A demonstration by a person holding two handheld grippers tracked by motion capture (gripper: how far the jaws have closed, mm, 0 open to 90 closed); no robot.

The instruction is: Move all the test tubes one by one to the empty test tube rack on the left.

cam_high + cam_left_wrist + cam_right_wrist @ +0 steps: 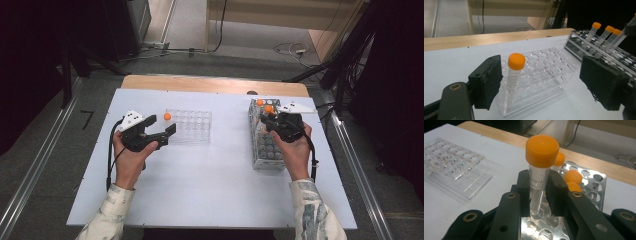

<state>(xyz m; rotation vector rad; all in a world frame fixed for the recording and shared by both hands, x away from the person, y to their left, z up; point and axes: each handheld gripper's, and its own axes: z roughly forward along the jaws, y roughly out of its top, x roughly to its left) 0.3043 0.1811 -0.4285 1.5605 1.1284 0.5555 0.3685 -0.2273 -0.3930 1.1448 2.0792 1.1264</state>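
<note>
right gripper [539, 192] was clamped on a clear tube [537, 187] with an orange cap, tube tip just over a hole of the metal rack [589, 178] on the right side of the table [210, 170]. more orange-capped tubes stood in that rack behind it. left gripper [541, 82] sat wide open, gripping nothing, just beside the clear plastic rack [544, 72], which held one capped tube [514, 75] at its near corner.
</note>
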